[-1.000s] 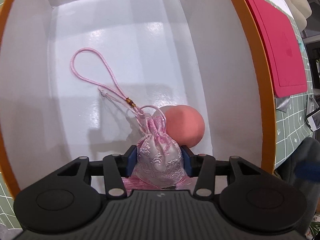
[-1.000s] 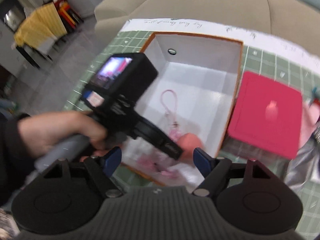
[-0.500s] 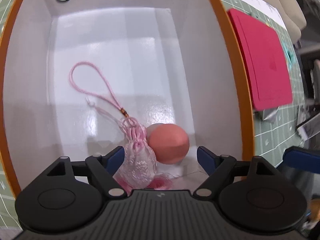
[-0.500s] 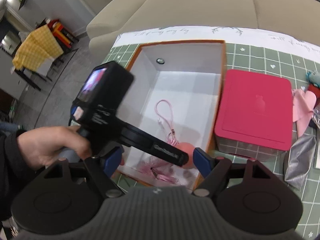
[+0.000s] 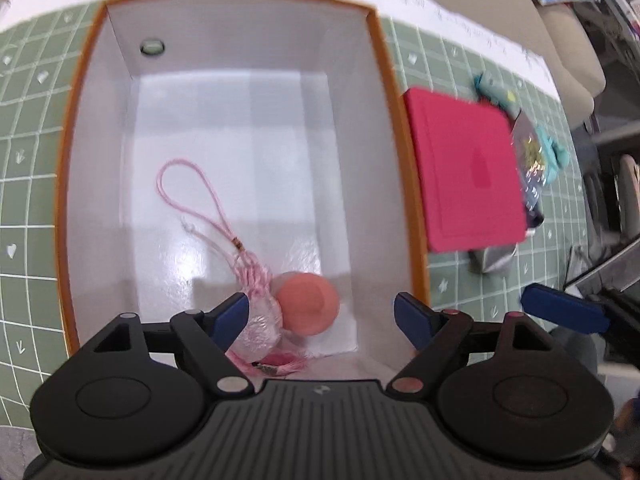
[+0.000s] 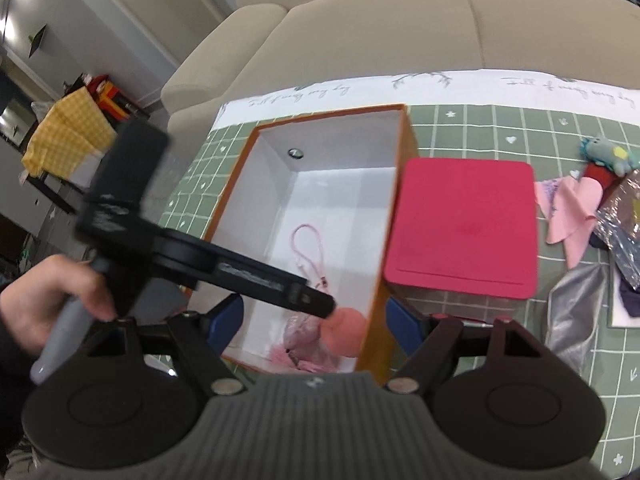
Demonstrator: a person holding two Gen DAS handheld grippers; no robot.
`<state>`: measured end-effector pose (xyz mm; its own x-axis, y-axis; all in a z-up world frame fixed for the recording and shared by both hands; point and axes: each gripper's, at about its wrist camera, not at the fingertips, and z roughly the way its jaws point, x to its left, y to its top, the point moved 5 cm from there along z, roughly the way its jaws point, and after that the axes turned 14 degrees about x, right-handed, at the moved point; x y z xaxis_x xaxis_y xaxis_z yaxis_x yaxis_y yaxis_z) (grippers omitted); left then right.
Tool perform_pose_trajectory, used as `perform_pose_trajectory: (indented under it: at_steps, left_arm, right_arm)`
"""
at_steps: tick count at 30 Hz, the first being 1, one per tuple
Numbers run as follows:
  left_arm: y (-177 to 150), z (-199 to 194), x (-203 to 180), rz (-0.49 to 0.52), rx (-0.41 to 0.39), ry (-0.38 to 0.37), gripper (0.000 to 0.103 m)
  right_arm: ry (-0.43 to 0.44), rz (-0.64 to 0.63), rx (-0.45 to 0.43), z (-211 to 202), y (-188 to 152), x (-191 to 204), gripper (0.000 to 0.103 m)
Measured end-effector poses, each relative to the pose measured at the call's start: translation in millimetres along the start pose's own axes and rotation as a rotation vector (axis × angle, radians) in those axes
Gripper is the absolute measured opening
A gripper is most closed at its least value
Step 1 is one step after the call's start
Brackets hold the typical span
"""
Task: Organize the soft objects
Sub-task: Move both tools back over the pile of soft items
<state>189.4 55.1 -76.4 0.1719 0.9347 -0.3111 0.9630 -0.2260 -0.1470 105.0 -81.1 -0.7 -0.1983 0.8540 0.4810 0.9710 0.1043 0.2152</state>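
A pink brocade pouch [image 5: 260, 328] with a long pink cord lies on the white floor of the orange-rimmed box [image 5: 384, 92], against a peach ball [image 5: 308, 308]. My left gripper [image 5: 322, 316] hangs above them, open, with nothing pressed between its blue pads. In the right wrist view the pouch [image 6: 300, 332] and the ball [image 6: 346, 330] sit in the near corner of the box [image 6: 406, 148]. A hand [image 6: 48, 300] holds the left gripper over that corner. My right gripper [image 6: 312, 322] is open and holds nothing, just in front of the box.
A closed red box [image 6: 464, 232] stands right of the orange-rimmed box on the green grid mat [image 6: 520, 128]. Further right lie a teal plush toy [image 6: 608, 156], a pink cloth [image 6: 568, 208] and a silvery bag [image 6: 576, 308]. A beige sofa [image 6: 400, 32] runs behind the table.
My left gripper opened and let go of the pink pouch, then rose out of the box. The pouch now rests beside the ball. The right gripper shifted sideways and rolled a little.
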Motion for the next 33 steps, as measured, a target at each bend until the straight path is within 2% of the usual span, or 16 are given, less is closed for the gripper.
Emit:
perform_pose_trajectory:
  at_steps: [2,4,6,10,14,16,18,20,23,26,30,33]
  left_arm:
    - [0.4,-7.8,-10.0,0.028,-0.010,-0.027,0.094]
    - [-0.4,-16.1,-21.6,0.051,-0.028,0.004,0.094]
    - [0.2,-24.7,-36.3,0.090,-0.053,0.027,0.094]
    - [0.6,-41.2,-70.2,0.129,-0.094,0.009,0.094]
    - [-1.8,-48.6,-115.7,0.216,-0.184,-0.002,0.095]
    - [-7.2,-45.5,-139.7,0.258,-0.230,-0.031,0.095]
    - [-13.1,-34.3,-160.4,0.310,-0.216,-0.075,0.095]
    - [-19.1,-15.5,-180.3,0.373,-0.169,-0.105,0.095]
    - [-21.4,20.3,-203.3,0.400,-0.134,-0.073,0.095]
    - [-19.9,53.9,-218.5,0.392,-0.123,-0.035,0.095]
    - [-24.4,93.6,-243.0,0.462,-0.146,-0.008,0.094]
    - [-23.6,115.9,-251.3,0.467,-0.173,0.053,0.089]
  right_arm:
    - [-0.001,0.013,-0.011,-2.0,-1.6,-8.4,0.078]
    - [-0.029,0.019,-0.018,-4.0,-4.1,-17.2,0.078]
    - [-0.009,0.019,-0.037,-11.6,-8.1,-24.3,0.078]
    - [0.013,0.057,-0.084,-34.8,-16.9,-48.3,0.078]
    - [-0.047,0.092,-0.155,-65.8,-26.9,-85.3,0.078]
    - [-0.073,0.105,-0.180,-78.6,-31.5,-109.4,0.078]
    - [-0.120,0.125,-0.178,-84.2,-34.7,-138.3,0.078]
    - [-0.215,0.178,-0.163,-87.1,-34.9,-175.1,0.078]
    - [-0.319,0.255,-0.147,-87.4,-35.5,-221.0,0.076]
    - [-0.321,0.286,-0.124,-76.0,-34.6,-253.0,0.076]
    - [-0.345,0.281,-0.072,-49.9,-24.6,-278.1,0.076]
    - [-0.316,0.286,-0.043,-30.0,-14.1,-289.6,0.066]
